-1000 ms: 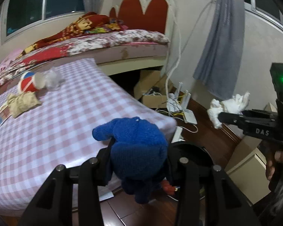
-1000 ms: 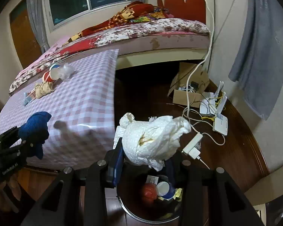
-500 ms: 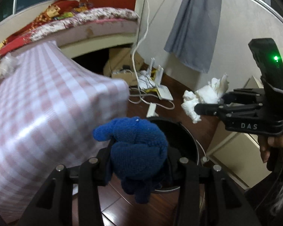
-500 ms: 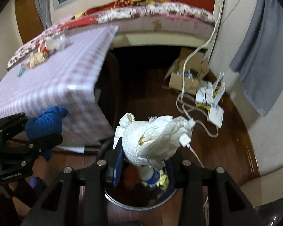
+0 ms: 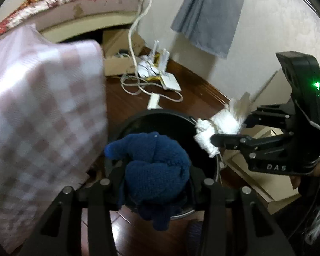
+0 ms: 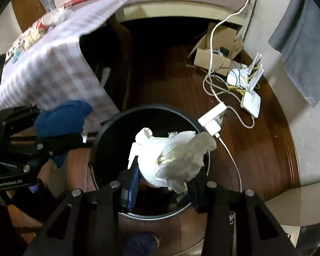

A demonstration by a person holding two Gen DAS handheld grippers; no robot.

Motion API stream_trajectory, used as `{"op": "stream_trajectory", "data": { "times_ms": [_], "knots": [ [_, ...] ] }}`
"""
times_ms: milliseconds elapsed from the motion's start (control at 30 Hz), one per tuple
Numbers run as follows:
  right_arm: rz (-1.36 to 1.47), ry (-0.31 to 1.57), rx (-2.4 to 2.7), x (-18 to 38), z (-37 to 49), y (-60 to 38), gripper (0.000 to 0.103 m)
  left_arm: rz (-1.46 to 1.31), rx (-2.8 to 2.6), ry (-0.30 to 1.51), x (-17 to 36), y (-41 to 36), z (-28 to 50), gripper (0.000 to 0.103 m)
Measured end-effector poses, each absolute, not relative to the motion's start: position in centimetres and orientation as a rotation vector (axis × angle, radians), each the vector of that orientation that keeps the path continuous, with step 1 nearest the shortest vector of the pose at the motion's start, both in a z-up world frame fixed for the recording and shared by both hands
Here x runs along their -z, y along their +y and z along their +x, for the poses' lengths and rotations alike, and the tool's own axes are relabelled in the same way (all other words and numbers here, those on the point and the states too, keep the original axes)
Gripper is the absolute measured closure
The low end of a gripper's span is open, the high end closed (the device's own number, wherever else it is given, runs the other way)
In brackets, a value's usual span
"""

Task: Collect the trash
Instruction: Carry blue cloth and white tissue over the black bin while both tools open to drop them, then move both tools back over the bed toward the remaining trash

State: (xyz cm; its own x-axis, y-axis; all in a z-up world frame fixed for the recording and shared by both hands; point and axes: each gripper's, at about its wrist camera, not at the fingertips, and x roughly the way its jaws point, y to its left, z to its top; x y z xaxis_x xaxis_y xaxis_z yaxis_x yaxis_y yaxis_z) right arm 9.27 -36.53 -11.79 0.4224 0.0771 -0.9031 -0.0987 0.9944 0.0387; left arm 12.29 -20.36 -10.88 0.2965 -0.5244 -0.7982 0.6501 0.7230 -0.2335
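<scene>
A black round bin (image 5: 143,117) stands on the wooden floor beside the table. My left gripper (image 5: 155,177) hangs over its near rim with a blue knitted cloth (image 5: 155,168) between its fingers; the jaws are opening, but the pads still touch the cloth. My right gripper (image 6: 162,177) is shut on a crumpled white tissue wad (image 6: 172,160) right above the bin's (image 6: 121,115) mouth. In the left wrist view the right gripper (image 5: 230,128) and the tissue (image 5: 221,121) sit over the bin's right rim. The right wrist view shows the left gripper (image 6: 59,123) and blue cloth (image 6: 61,117) at the bin's left edge.
A table under a pink checked cloth (image 5: 42,106) stands just left of the bin. White routers and loose cables (image 6: 245,89) lie on the floor behind it, next to an open cardboard box (image 6: 217,51). A beige box (image 5: 256,181) sits at the right.
Both grippers have sunk and tipped downward toward the bin, each still carrying its load. The bin now fills the middle of both views, and the table top has slid off to the left.
</scene>
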Motion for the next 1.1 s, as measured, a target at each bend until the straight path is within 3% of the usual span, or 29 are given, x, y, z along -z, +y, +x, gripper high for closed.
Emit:
{"op": "stream_trajectory", "data": {
  "times_ms": [33, 67, 100, 133, 167, 200, 300, 433, 1100],
  "knots": [
    [-0.022, 1.134, -0.111, 12.1, 9.3, -36.6, 0.061, 0.133, 0.793, 1.002, 11.1, -20.5, 12.4, 0.055],
    [-0.02, 1.138, -0.113, 12.4, 9.3, -36.6, 0.061, 0.125, 0.801, 1.008, 11.3, -20.5, 12.5, 0.042],
    [-0.023, 1.139, -0.117, 12.7, 9.4, -36.6, 0.059, 0.105, 0.811, 1.024, 11.6, -20.5, 12.7, 0.015],
    [-0.028, 1.146, -0.114, 13.2, 9.6, -36.6, 0.046, 0.074, 0.821, 1.036, 11.8, -20.2, 12.8, 0.005],
    [-0.047, 1.158, -0.086, 13.9, 9.9, -36.7, 0.035, 0.06, 0.798, 1.028, 11.9, -19.9, 12.9, 0.001],
    [-0.08, 1.166, -0.05, 14.4, 10.0, -36.7, 0.017, 0.071, 0.761, 1.022, 12.1, -19.7, 13.1, 0.001],
    [-0.115, 1.201, 0.011, 15.3, 10.3, -37.3, 0.015, 0.091, 0.661, 1.015, 12.6, -18.3, 13.3, 0.001],
    [-0.109, 1.198, 0.04, 15.0, 10.5, -37.7, 0.001, 0.115, 0.586, 0.993, 12.7, -16.7, 13.3, 0.001],
    [-0.169, 1.128, -0.003, 11.4, 11.7, -34.5, 0.001, 0.121, 0.53, 0.874, 7.5, -13.4, 12.4, 0.001]
  ]
}}
